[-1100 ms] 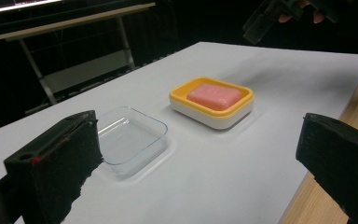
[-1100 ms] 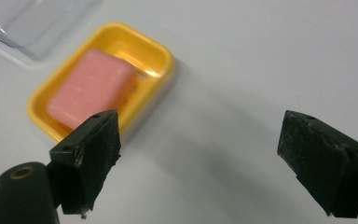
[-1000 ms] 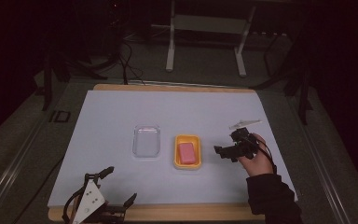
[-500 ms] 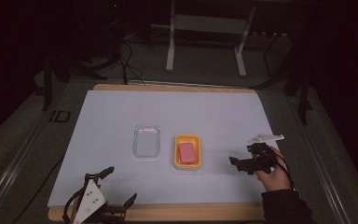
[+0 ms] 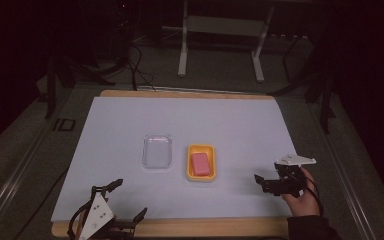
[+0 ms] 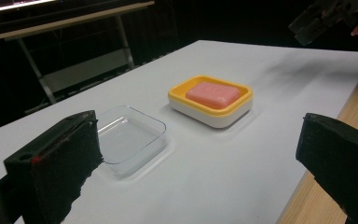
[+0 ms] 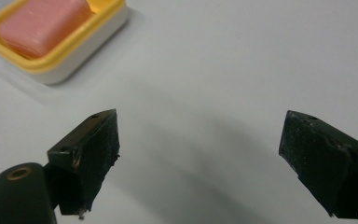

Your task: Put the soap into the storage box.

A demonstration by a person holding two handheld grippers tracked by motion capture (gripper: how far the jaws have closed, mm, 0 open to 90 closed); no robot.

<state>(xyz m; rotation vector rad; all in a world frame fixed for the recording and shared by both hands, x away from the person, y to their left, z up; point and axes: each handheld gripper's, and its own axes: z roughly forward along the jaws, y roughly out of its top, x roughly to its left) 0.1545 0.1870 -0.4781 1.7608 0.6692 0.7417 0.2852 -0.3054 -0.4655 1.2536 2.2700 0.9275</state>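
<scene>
Soap [image 5: 200, 164] sits pink and flat in its yellow dish [image 5: 200, 176], and that is the thing we are going for. From our right claw [image 5: 265, 183] it lies ahead and a bit off to the side, near but not touching. Seen from the right gripper view, soap and dish sit up past the left jaw, at the far corner, with bare white table [image 5: 240, 125] between the two jaws.

Our right claw is spread wide with nothing in it. Good, we think that is how it should be for a grab. We judge the step now is to bring the claw over to the soap.

To do it well, we should turn the claw so the soap comes between the jaws, not beside one. We should come down from above, so the dish rim does not get bumped. The soap may be slippery, so we should squeeze its long sides gently and evenly.

A clear lid [image 5: 157, 151] lies just past the dish, farther from our right claw. We should stay off it.

Our left claw [image 5: 128, 202] rests at the near table edge, also spread wide and holding nothing, well away from the right one.
</scene>
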